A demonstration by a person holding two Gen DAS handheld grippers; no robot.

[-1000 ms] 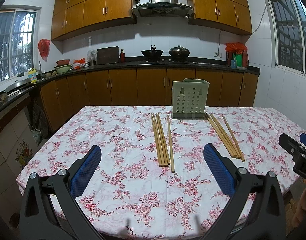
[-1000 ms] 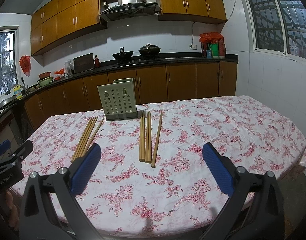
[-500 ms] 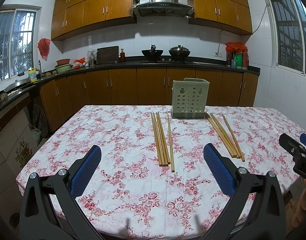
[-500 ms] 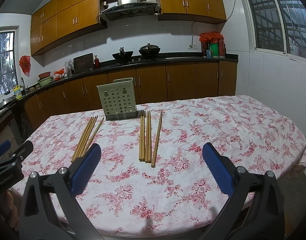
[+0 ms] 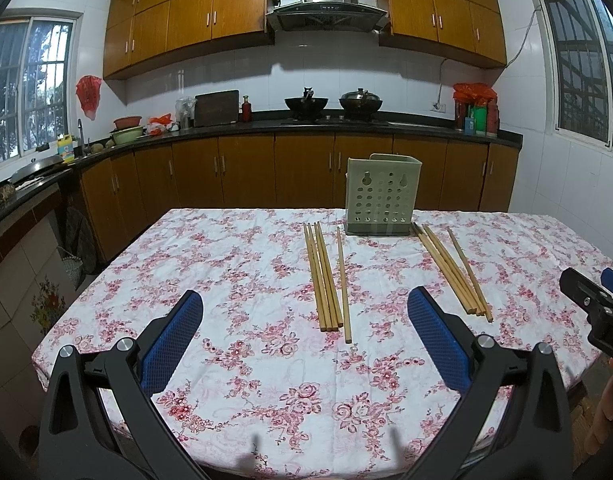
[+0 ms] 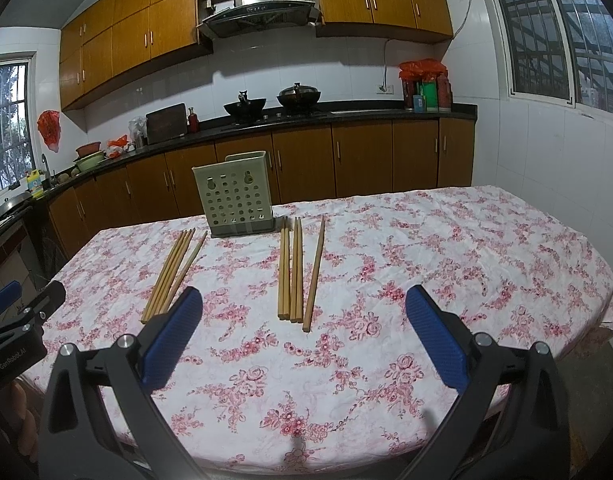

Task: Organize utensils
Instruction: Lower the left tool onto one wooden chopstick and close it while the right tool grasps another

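Fingers of both the left gripper (image 5: 304, 330) and right gripper (image 6: 302, 330) are hovering wide open and empty, approaching chopsticks (image 5: 326, 276) best pinched mid-length for the holder (image 5: 380, 200).

bare cloth lies between each tool and the near chopstick ends. on the bench (image 5: 226, 264), the two chopstick bundles (image 5: 326, 276) (image 5: 454, 272) flank an open lane leading to the upright holder (image 5: 380, 200), which blocks the far end.
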